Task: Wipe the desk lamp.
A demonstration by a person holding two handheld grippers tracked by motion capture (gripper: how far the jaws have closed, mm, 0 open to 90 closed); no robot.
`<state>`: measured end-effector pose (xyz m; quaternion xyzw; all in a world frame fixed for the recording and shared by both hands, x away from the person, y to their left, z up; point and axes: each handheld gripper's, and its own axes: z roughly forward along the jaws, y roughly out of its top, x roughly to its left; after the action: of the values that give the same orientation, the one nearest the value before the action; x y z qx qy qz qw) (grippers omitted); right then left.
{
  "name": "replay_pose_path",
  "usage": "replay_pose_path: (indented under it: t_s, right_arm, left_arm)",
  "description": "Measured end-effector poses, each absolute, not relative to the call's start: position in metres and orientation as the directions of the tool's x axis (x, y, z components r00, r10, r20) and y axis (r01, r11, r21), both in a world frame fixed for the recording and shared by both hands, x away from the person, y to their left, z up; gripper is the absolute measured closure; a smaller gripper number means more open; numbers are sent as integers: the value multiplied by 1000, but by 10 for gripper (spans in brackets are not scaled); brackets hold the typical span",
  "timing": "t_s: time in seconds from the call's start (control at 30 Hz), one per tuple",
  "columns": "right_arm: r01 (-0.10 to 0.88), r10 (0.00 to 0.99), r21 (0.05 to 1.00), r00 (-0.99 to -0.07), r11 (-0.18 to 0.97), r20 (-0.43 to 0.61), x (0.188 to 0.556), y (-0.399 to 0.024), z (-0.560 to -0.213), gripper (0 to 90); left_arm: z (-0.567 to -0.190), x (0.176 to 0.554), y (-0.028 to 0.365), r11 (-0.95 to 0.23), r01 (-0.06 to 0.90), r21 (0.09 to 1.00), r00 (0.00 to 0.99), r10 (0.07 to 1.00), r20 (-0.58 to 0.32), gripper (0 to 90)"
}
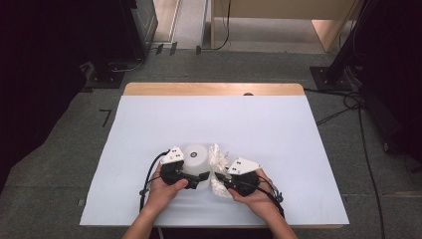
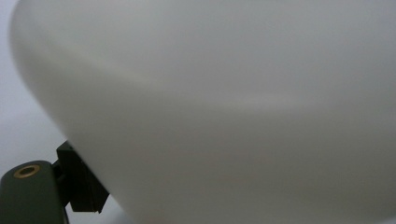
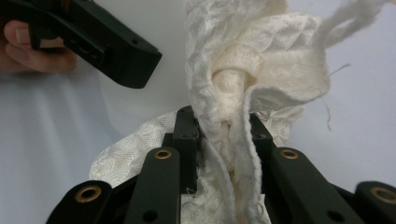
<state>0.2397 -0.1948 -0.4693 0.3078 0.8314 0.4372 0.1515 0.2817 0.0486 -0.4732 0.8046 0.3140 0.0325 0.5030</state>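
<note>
A white round container stands near the front middle of the table. My left gripper is closed around its near side. In the left gripper view the container's pale wall looms very close, and one black pad touches it at the lower left. Just right of the container lies a crumpled white cloth. My right gripper is shut on this cloth, its jaws pinching a twisted fold. A finger of the left gripper lies against the container.
A white sheet covers the table, with a wooden strip bare along the far edge. Cables trail over the grey floor to the right, and dark stands flank the table.
</note>
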Motion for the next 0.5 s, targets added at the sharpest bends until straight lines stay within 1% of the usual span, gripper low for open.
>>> replay_pose_path:
  t_s: [0.1, 0.27, 0.33, 0.43, 0.5]
  right_arm:
    - [374, 647, 825, -762, 423, 14, 239, -195, -465, 725]
    - [337, 666, 864, -746, 375, 1, 237, -201, -452, 724]
    - [326, 677, 874, -736, 359, -4, 236, -202, -450, 723]
    - [352, 678, 864, -735, 360, 16, 237, -202, -453, 724]
    - [368, 675, 856, -737, 362, 31, 238, -199, -456, 725]
  left_arm:
    - [-472, 281, 49, -271, 470, 840, 803, 526, -279, 84]
    - [-472, 276, 44, -295, 444, 846, 830, 492, -264, 84]
    - [-470, 274, 40, -289, 439, 851, 826, 502, -256, 83]
    - [-467, 274, 44, -248, 441, 863, 805, 534, -258, 83]
    - [-464, 273, 46, -226, 432, 873, 786, 569, -241, 84]
